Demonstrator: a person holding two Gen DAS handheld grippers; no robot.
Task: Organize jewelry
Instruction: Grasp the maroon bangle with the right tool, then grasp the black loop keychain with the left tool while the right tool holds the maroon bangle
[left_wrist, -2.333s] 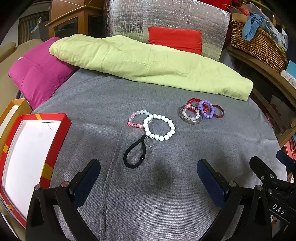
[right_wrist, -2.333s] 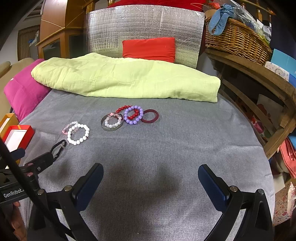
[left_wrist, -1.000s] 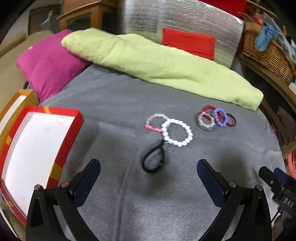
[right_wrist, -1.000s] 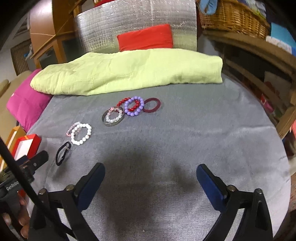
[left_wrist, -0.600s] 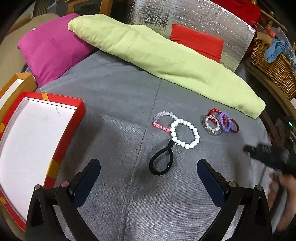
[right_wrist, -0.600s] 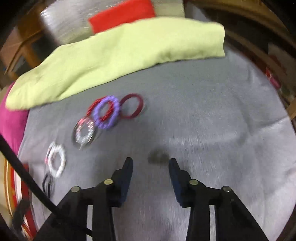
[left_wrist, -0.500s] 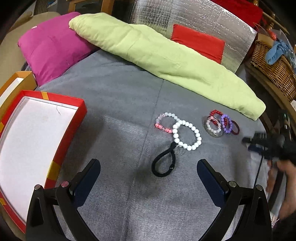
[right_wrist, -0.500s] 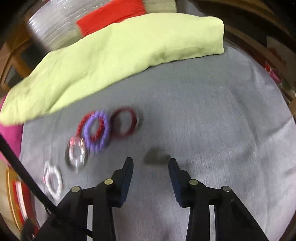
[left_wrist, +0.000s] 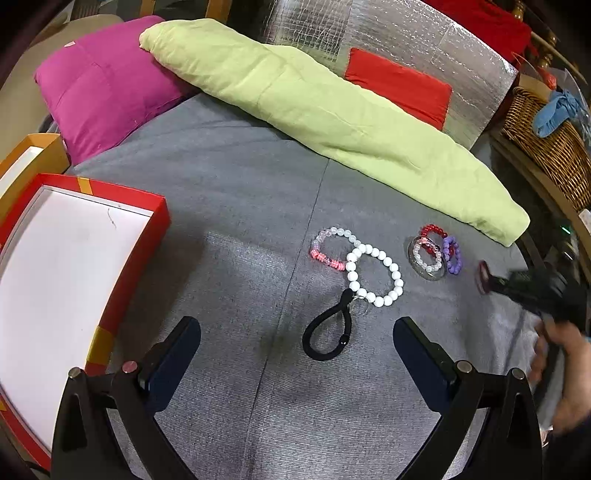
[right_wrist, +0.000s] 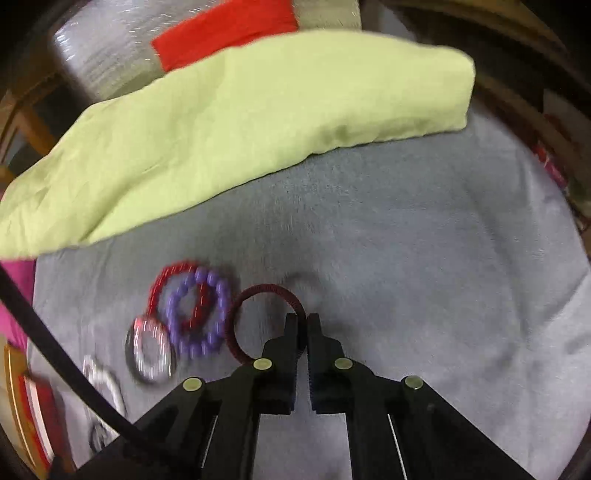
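In the right wrist view my right gripper (right_wrist: 302, 321) is shut on the right rim of a dark red ring bangle (right_wrist: 258, 291), which lies on the grey cloth. To its left are a purple bead bracelet (right_wrist: 195, 314), a red bead bracelet (right_wrist: 166, 275) and a clear bead bracelet inside a metal ring (right_wrist: 149, 347). My left gripper (left_wrist: 297, 332) hangs open above a black loop strap (left_wrist: 328, 336), which is joined to a white bead bracelet (left_wrist: 373, 275). A pink and clear bracelet (left_wrist: 328, 247) lies beside it. The right gripper (left_wrist: 491, 282) shows at the far right.
A red box with a white inside (left_wrist: 147, 236) stands at the left, with an orange box (left_wrist: 37, 155) behind it. A lime green quilt (left_wrist: 332, 110) and a magenta cushion (left_wrist: 99, 92) lie along the back. At the right are a wicker basket (left_wrist: 546, 136) and a hand (left_wrist: 565, 369).
My right gripper has moved forward and down to the bracelet cluster, and its jaws have shut on the dark red ring. The left gripper has drifted only slightly and stays open.
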